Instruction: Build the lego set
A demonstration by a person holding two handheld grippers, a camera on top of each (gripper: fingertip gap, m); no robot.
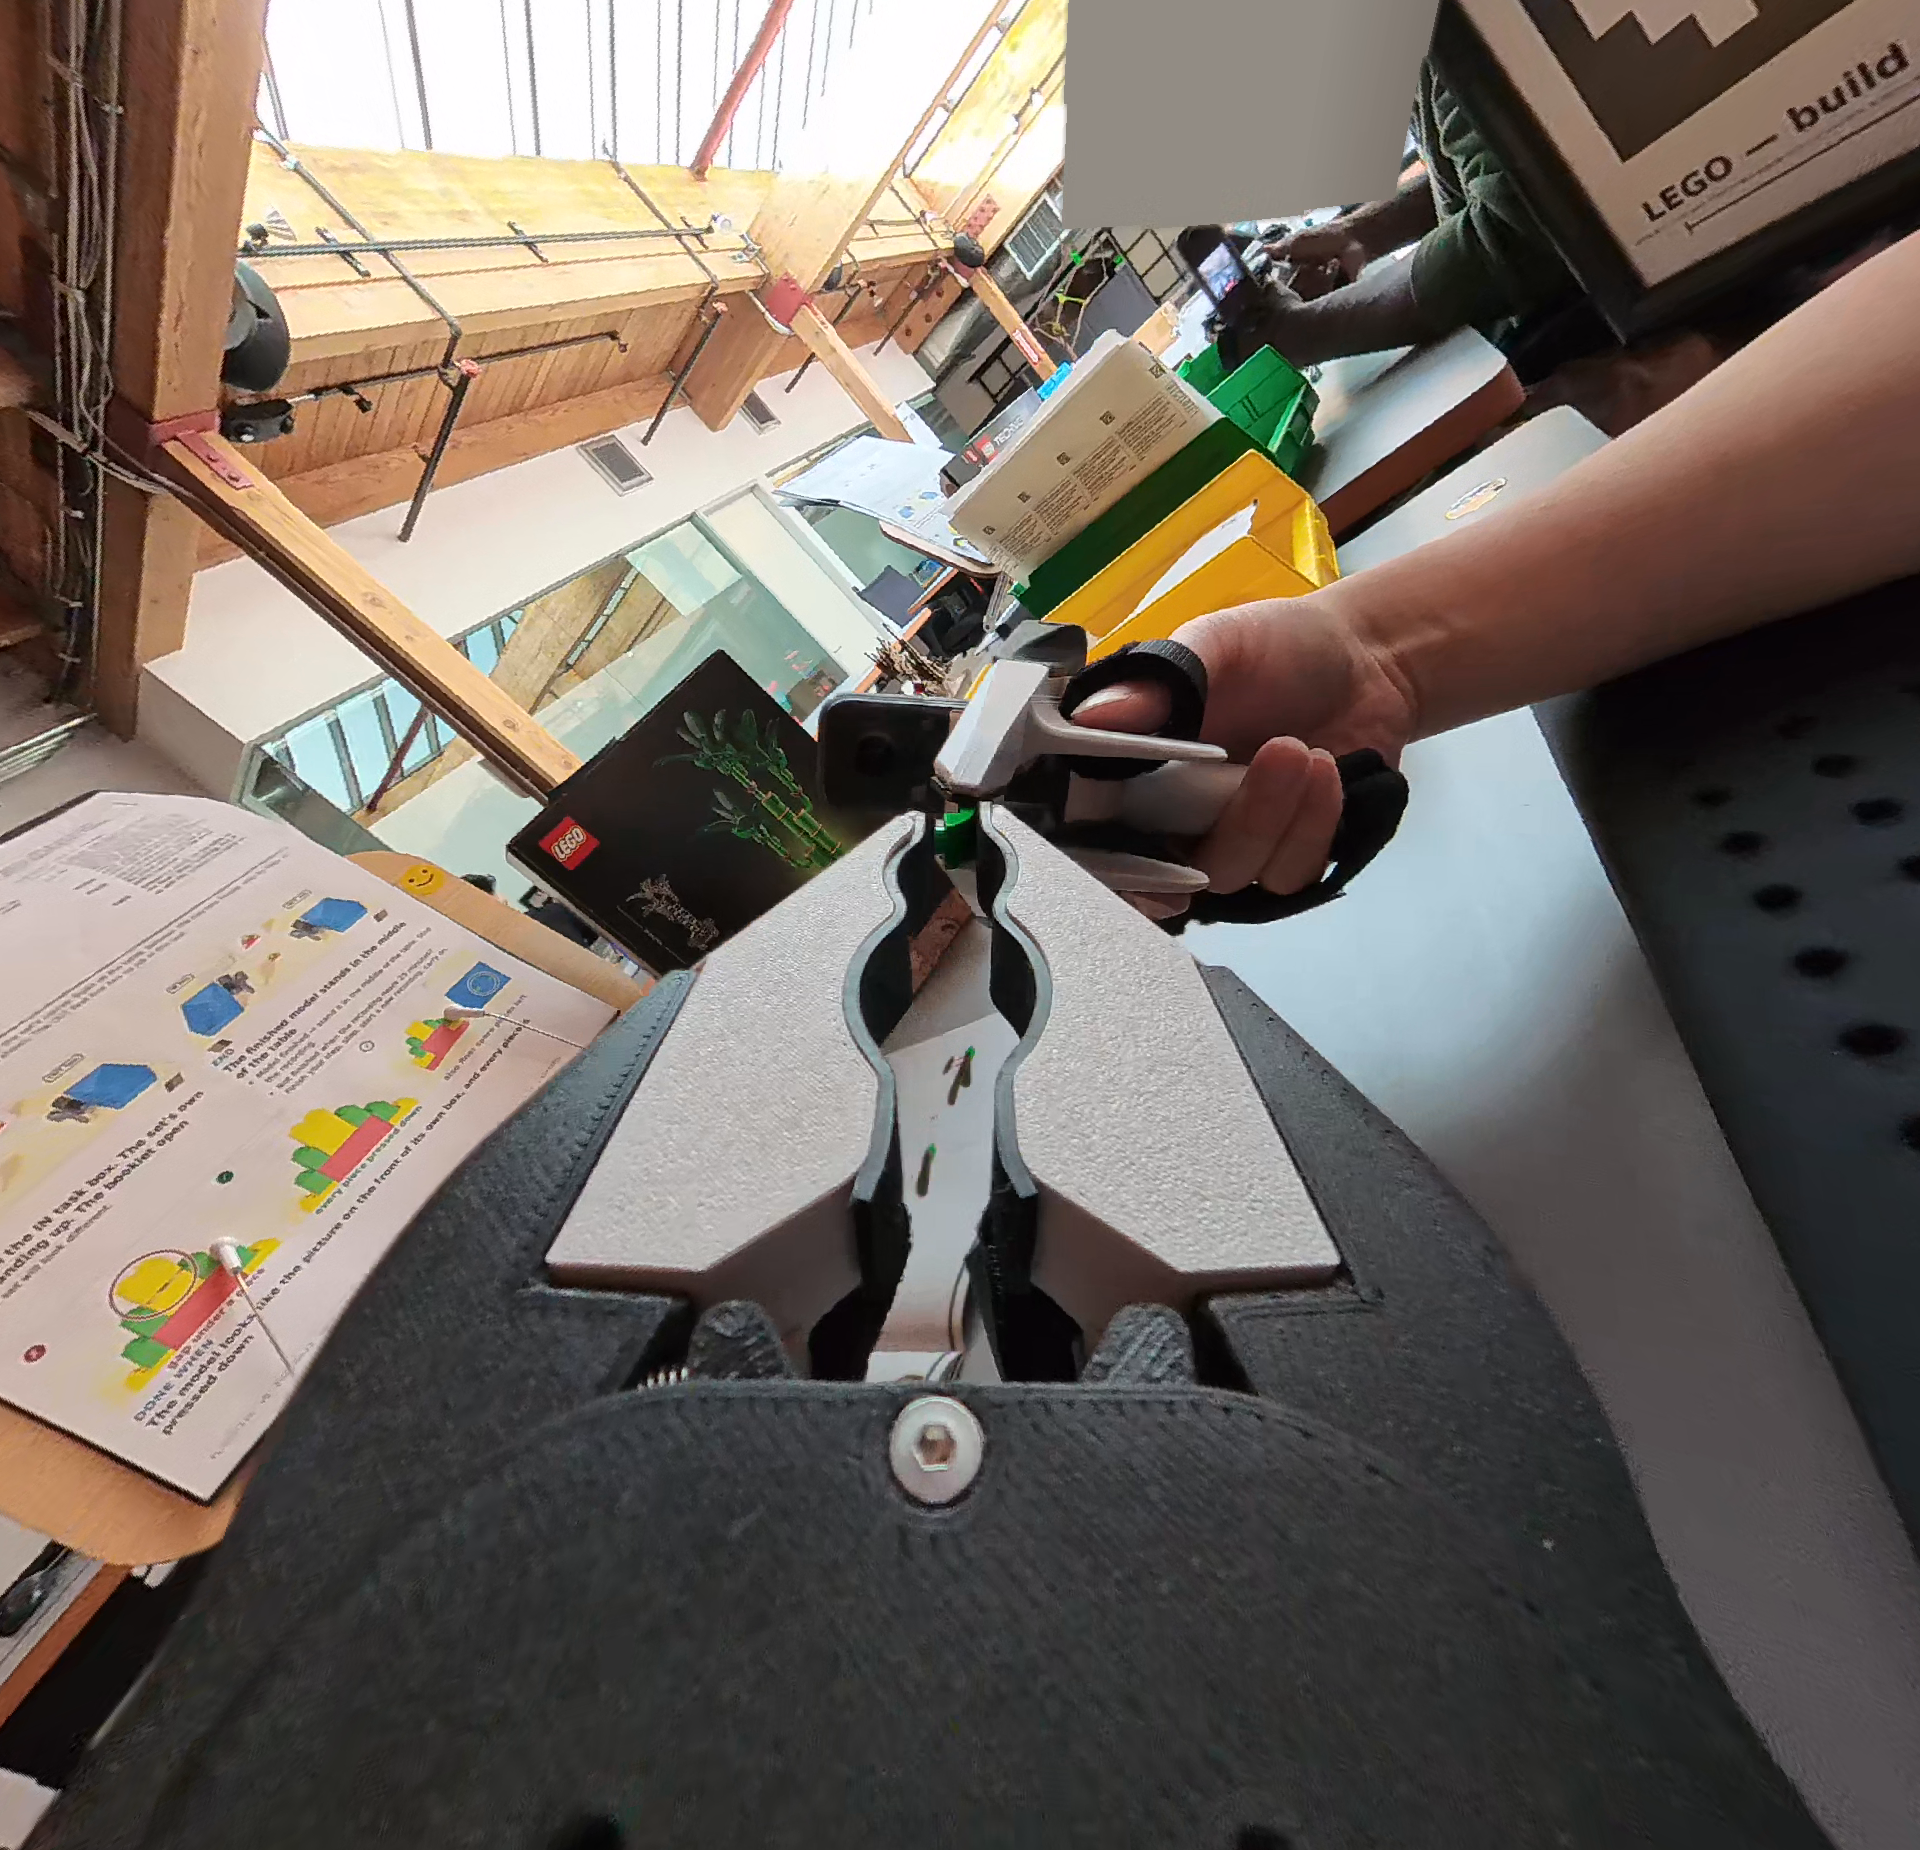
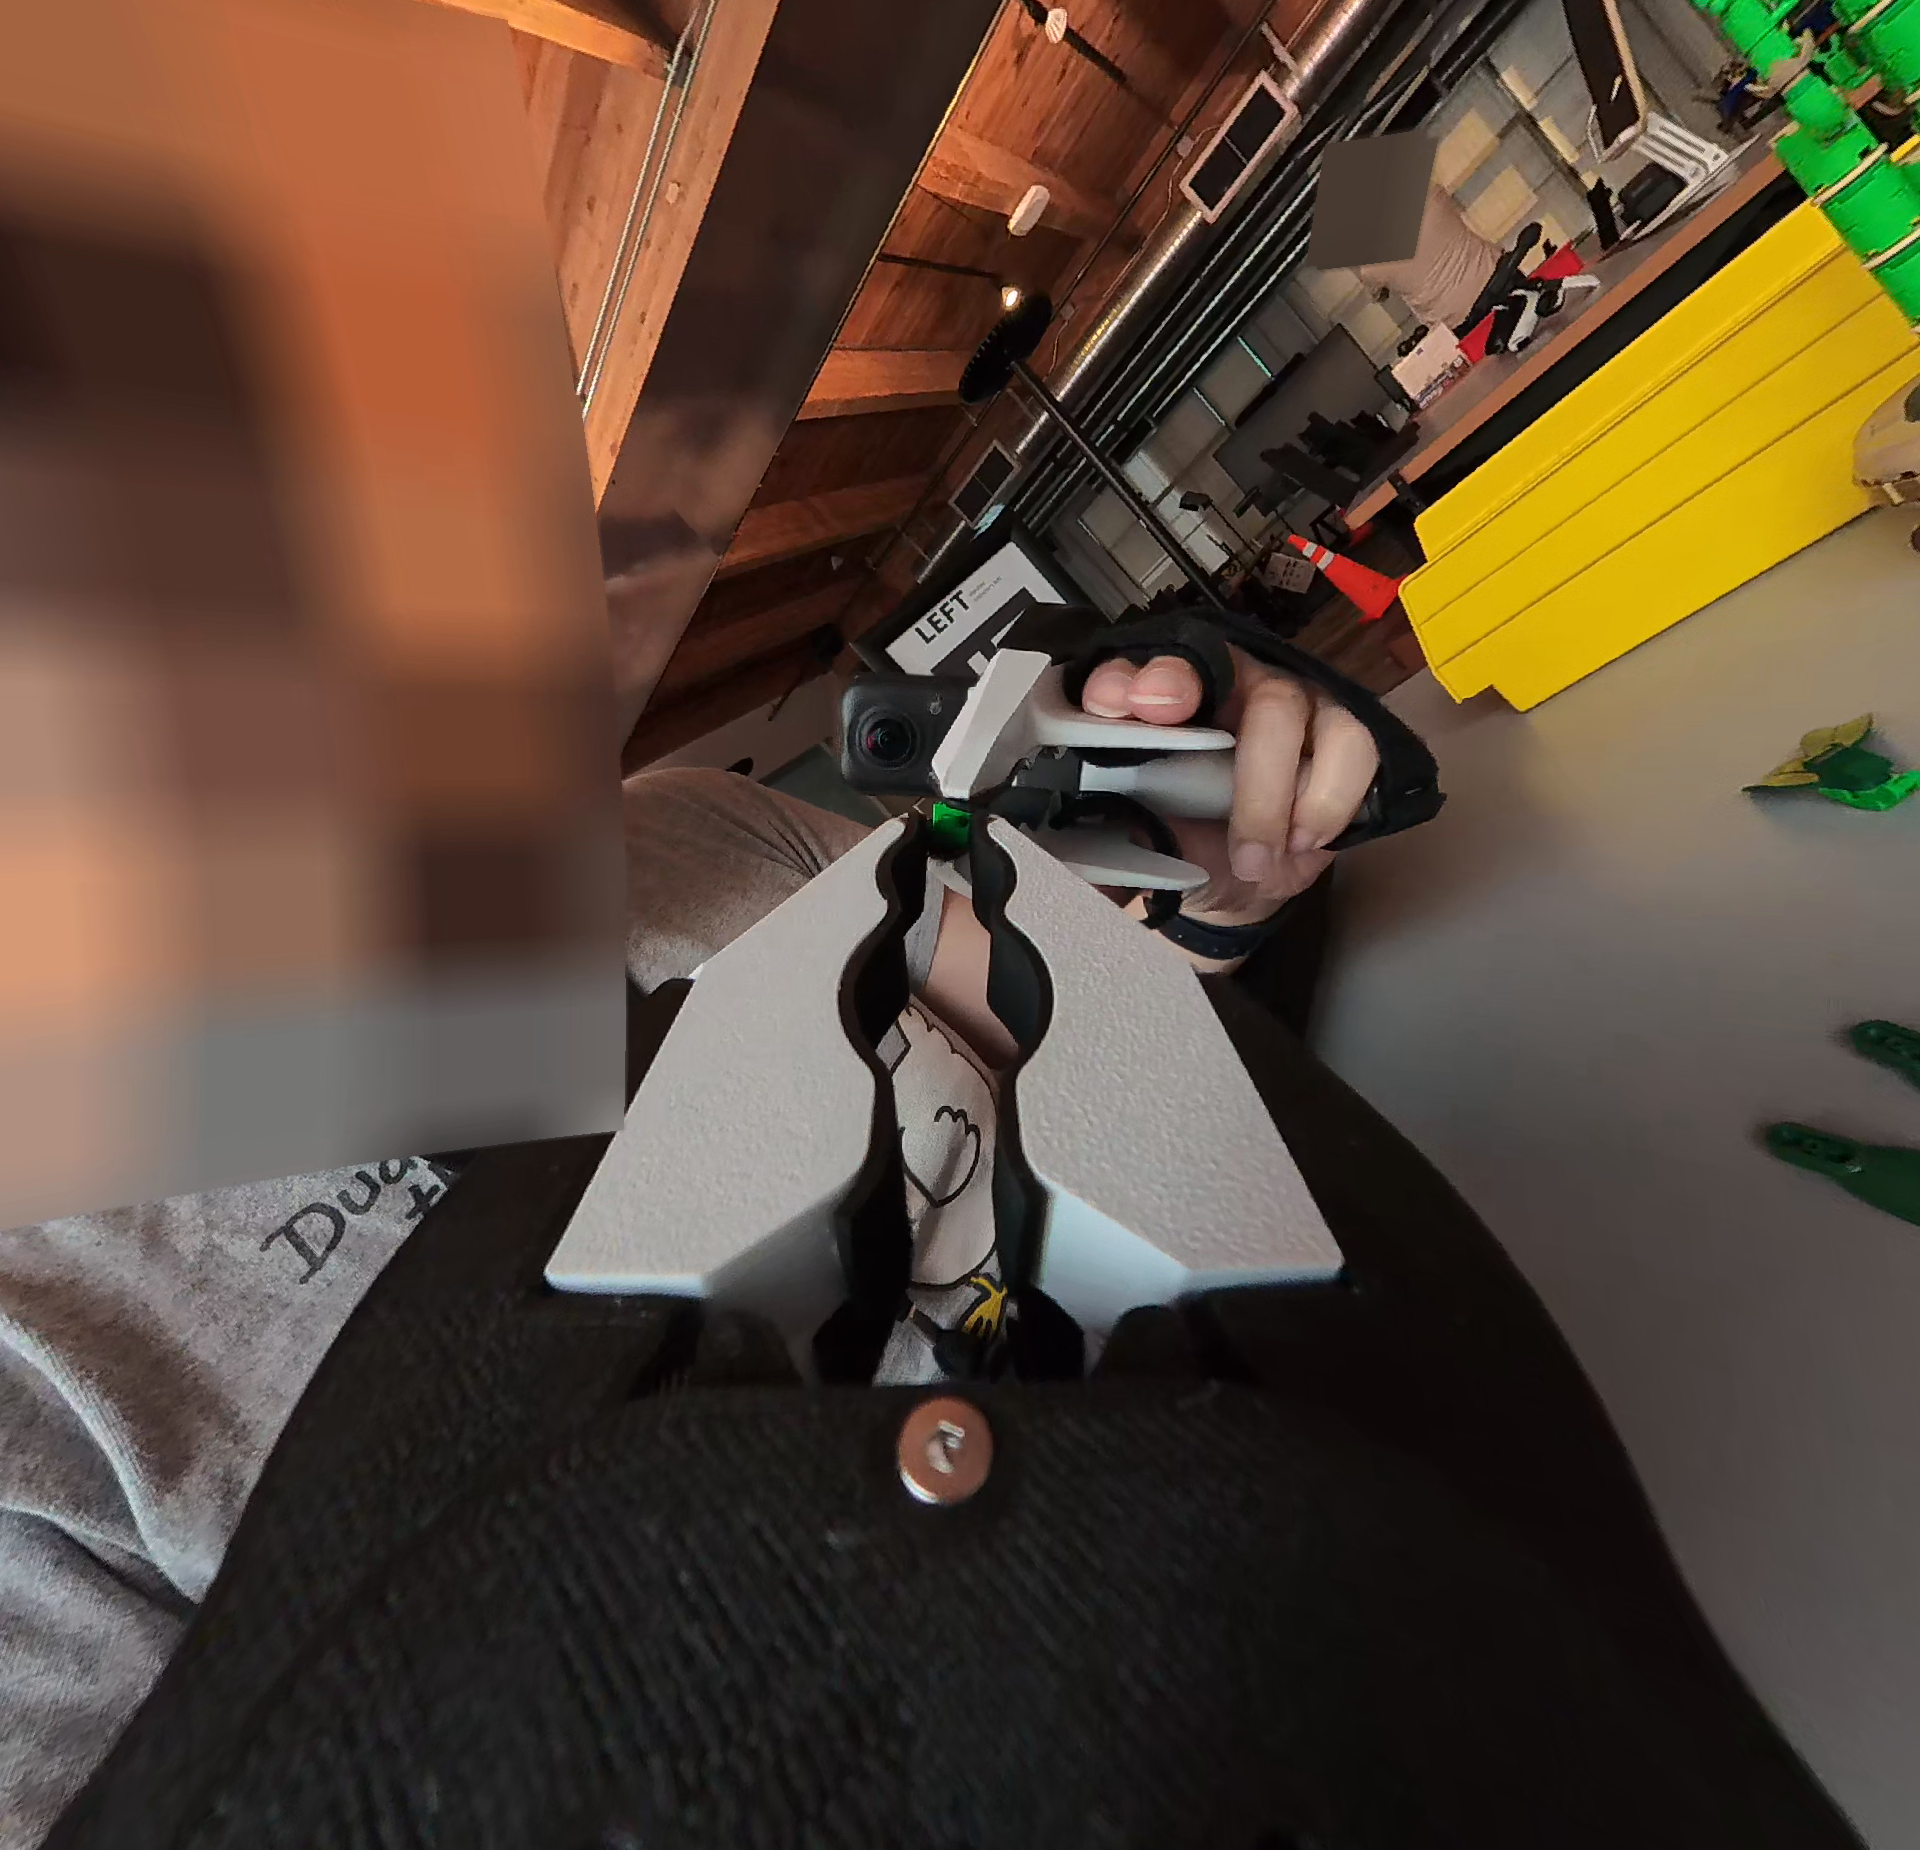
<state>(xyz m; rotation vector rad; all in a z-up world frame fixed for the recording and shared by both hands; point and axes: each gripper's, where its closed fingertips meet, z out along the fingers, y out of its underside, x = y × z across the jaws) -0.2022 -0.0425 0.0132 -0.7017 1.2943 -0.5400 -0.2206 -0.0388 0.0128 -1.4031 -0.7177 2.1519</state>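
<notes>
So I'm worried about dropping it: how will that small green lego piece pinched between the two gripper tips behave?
The green lego piece looks like rigid plastic, so it probably won't flex. It is tiny beside the left gripper and right gripper, so likely very light. Held only at the tips, it may pop out.

An orange traffic cone (image 2: pixel 1356 576) stands beyond timber beams (image 1: pixel 374 605) overhead.
</notes>
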